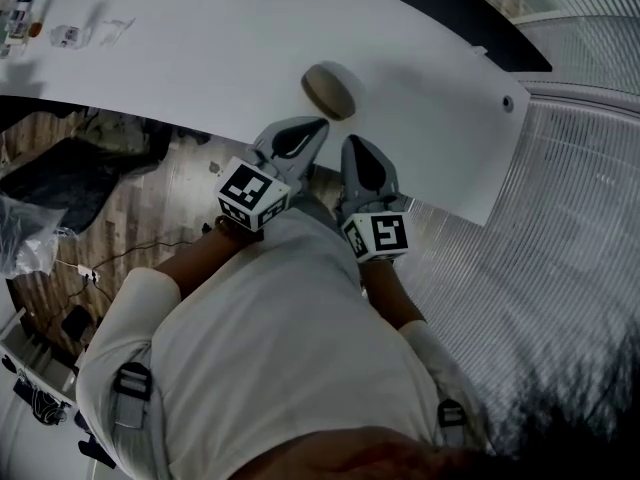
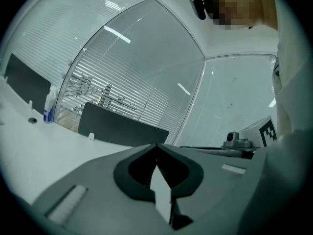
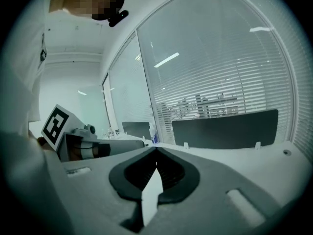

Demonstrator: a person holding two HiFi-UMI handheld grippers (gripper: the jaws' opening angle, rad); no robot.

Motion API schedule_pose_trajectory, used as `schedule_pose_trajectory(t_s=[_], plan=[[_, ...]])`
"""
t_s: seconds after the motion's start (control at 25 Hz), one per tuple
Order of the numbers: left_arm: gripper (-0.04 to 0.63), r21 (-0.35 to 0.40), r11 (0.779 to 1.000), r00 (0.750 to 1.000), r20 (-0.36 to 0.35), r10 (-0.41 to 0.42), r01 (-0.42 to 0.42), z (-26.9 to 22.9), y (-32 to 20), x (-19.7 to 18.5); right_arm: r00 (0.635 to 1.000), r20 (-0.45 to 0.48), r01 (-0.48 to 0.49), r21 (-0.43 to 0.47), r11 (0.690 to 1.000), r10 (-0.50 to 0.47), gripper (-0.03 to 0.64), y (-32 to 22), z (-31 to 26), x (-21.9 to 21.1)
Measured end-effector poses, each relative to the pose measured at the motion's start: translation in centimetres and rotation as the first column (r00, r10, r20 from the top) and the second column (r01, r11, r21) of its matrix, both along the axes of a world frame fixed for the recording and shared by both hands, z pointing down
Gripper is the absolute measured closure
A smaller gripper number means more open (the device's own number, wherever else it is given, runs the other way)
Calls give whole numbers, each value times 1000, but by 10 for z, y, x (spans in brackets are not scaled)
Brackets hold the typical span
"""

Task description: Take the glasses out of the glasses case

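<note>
The white desk (image 1: pixel 200 58) has plenty of bare top. Its near edge runs slantwise from the left side down to the near right corner, and a dark partition (image 1: pixel 450 8) stands along the far edge. The only clutter is a few small items (image 1: pixel 65 36) in the far left corner, well apart from everything else.

The glasses case (image 1: pixel 328 90) lies by itself close to the near edge, with open desk on every side. It is a tan, rounded oval and looks closed (I can't make out a seam from here). Its long axis sits diagonal to the near edge, one end towards the far left and the other towards the near right corner.

The person in the white shirt (image 1: pixel 280 338) stands at the near edge with both tools held in front of the body, side by side and close together. The left gripper (image 1: pixel 318 126) points at the case, its tip just short of the case's near side and not touching it. The right gripper (image 1: pixel 352 144) is just beside it, a little further back from the case. Each gripper view shows the jaws together with nothing between them.

Below the near edge is wood floor (image 1: pixel 150 218) with a dark bag and cables on it.
</note>
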State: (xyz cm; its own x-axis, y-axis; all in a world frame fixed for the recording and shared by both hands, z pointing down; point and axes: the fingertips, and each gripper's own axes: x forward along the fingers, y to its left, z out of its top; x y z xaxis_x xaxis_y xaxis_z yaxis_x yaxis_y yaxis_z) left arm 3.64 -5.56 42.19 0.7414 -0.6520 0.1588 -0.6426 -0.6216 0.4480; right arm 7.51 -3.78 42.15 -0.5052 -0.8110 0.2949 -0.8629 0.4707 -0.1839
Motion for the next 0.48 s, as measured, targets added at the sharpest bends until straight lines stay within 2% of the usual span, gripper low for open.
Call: schedule_pose_trajectory(t_s=[0.2, 0.48], plan=[[592, -52, 999, 1000, 4, 11, -11, 34, -14, 1, 992, -98, 80, -28, 996, -82, 618, -18, 34, -2], [591, -146, 989, 1000, 5, -1, 2, 90, -30, 2, 951, -245, 181, -63, 982, -191, 617, -44, 83, -6]])
